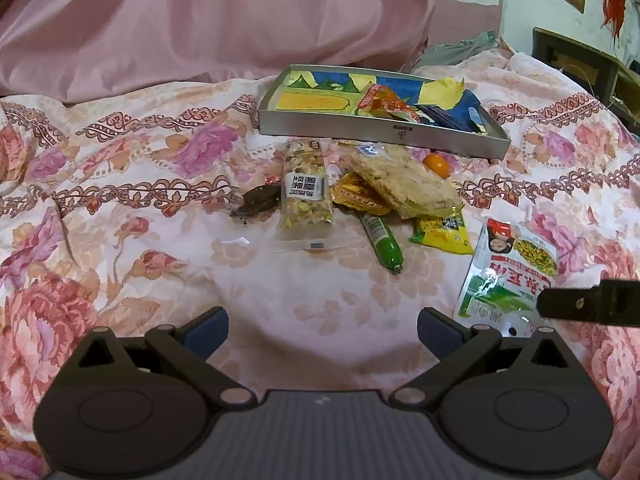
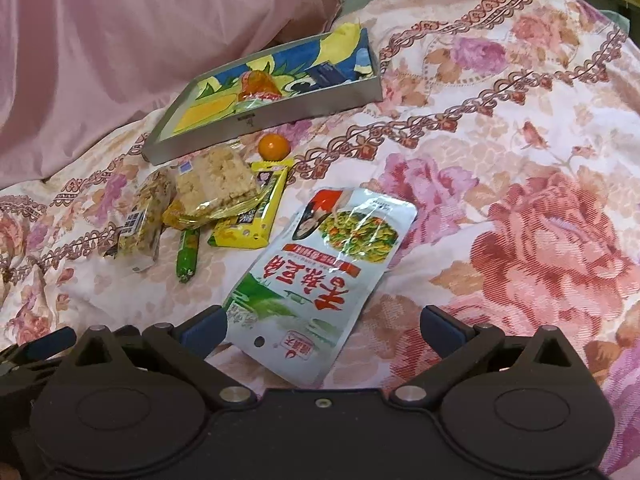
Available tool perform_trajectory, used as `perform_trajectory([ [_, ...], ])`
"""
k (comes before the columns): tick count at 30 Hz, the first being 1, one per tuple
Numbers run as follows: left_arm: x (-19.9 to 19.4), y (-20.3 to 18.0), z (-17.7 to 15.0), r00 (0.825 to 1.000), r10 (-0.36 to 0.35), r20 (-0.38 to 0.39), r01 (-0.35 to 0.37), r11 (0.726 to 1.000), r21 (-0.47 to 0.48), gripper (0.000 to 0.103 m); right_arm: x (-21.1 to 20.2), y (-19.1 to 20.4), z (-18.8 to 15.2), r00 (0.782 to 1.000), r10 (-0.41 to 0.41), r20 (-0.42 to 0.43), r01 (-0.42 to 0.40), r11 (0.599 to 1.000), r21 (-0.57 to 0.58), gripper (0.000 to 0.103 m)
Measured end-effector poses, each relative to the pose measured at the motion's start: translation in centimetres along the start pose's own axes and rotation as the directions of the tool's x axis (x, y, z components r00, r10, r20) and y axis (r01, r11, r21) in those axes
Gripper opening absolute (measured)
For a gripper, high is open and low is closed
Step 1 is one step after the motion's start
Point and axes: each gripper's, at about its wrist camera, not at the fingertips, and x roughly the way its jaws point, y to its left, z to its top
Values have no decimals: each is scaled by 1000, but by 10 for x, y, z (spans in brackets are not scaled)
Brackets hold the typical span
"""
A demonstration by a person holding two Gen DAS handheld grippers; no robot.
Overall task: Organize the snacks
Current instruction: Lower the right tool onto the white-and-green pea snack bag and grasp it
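A grey metal tray [image 1: 376, 134] [image 2: 280, 110] with a bright cartoon lining lies on the floral bedspread and holds a few wrappers. In front of it sits a loose pile: a nut bar [image 1: 306, 188] [image 2: 140, 220], a rice cracker pack [image 1: 404, 180] [image 2: 216, 184], a green sausage stick [image 1: 382, 240] [image 2: 187, 254], a yellow packet [image 1: 442, 232] [image 2: 252, 216] and a small orange [image 1: 437, 165] [image 2: 273, 146]. A white-green pouch [image 1: 508, 276] [image 2: 320, 276] lies apart. My right gripper [image 2: 322, 330] is open, the pouch's near end between its fingers. My left gripper [image 1: 322, 330] is open over bare cloth.
A dark brown candy [image 1: 258, 200] lies left of the nut bar. A pink quilt [image 1: 208, 20] rises behind the tray. Dark wooden furniture [image 1: 588, 68] stands at the far right. A black finger of the right gripper [image 1: 588, 302] enters the left wrist view.
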Motion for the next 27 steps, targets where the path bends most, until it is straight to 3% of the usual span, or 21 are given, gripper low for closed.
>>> perform_trajectory([
  [8,12,-3,8,1000,-17,-22,18,999,33,102,19,-1,4,998,17,-58,-15,999,35,102],
  [16,30,-1,23,997,-61,-50,60,998,-26,102,35,-1,12,994,50,-98,-48,999,20,100],
  [22,43,-3,35,994,-77,-72,77,997,-2,102,44,-6,26,986,132,-105,-126,990,62,94],
  [27,56,-5,41,979,-159,-124,159,987,-7,102,49,-17,36,981,168,-99,-159,983,88,76],
])
